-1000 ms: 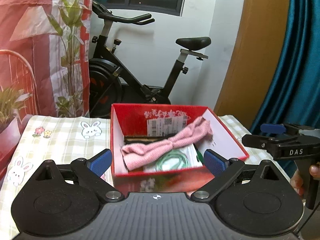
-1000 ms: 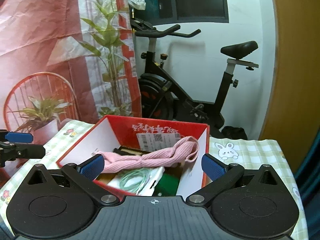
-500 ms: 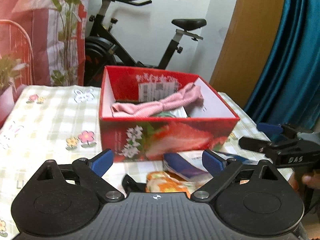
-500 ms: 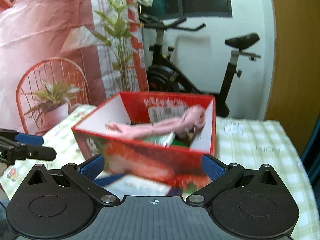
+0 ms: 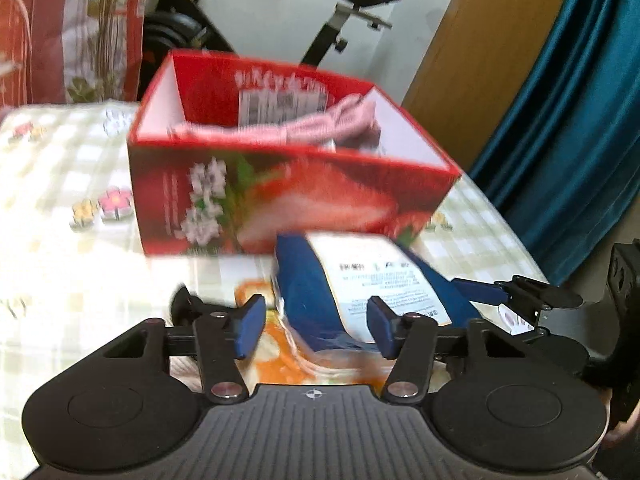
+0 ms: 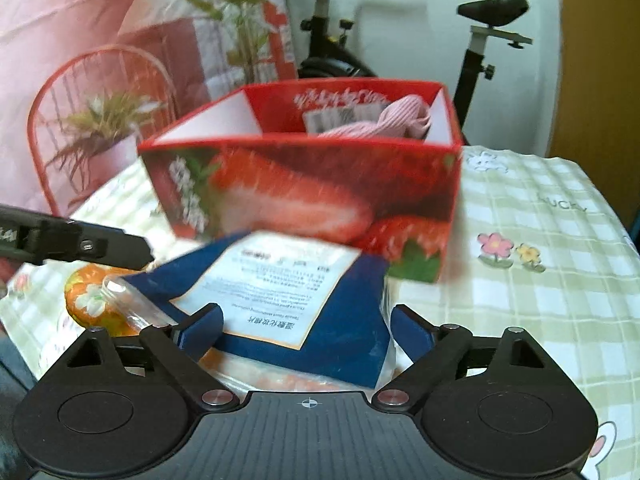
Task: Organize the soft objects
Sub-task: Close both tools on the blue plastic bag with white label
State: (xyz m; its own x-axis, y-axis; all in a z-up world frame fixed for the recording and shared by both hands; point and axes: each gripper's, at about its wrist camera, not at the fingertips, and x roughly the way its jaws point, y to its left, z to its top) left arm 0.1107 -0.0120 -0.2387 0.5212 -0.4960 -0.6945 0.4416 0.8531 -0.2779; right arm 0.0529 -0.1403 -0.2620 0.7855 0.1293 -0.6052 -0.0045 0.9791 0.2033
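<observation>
Change since a second ago: both hand-held grippers dropped from looking into the box to sitting low in front of it, packet now filling the lower view.
Left hand-held gripper [image 5: 316, 330]: jaws closing, blue packet's near end between the pads, no clear squeeze showing yet.
Right hand-held gripper [image 6: 306, 330]: also closing but much wider, packet corner lying between the pads, not pinched as far as can be seen.
Blue packet [image 6: 320, 312]: soft plastic pouch with a white printed label, flat on the tabletop [image 6: 540, 292] just in front of the red strawberry box [image 6: 312, 196], on top of something orange.
Orange floral thing [image 6: 90, 300]: round, cushiony, beside the packet, partly under it.
Already in the box: pink knit cloth [image 6: 400, 122] draped inside; anything else in there too blurry to call.
Progress guess: partway. One soft item stowed, packet and orange piece outside.
Left to do, probably: finish the pinch, lift the packet over the near wall, then the orange one.
</observation>
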